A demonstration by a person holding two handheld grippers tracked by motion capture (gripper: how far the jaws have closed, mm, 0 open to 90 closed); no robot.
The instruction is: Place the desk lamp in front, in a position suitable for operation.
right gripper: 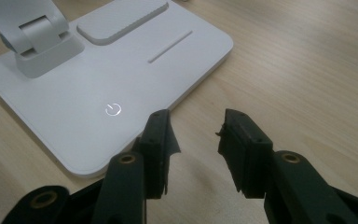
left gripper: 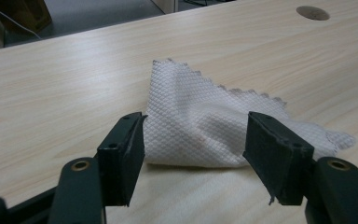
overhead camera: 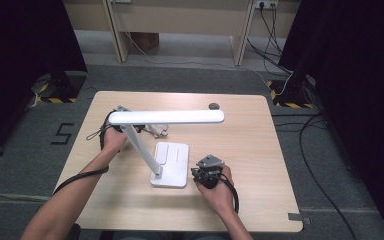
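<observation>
Cloth not yet picked up; the left gripper (left gripper: 193, 154) is at it with open jaws.

The white textured cloth (left gripper: 205, 121) lies crumpled on the wooden table (left gripper: 51, 79), behind the desk lamp (overhead camera: 166, 117). Its near edge sits between the two open pads, which do not press it, so grasping is left to do. The right gripper (right gripper: 196, 140) waits just beside the lamp base (right gripper: 74, 93), jaws apart and empty.
</observation>
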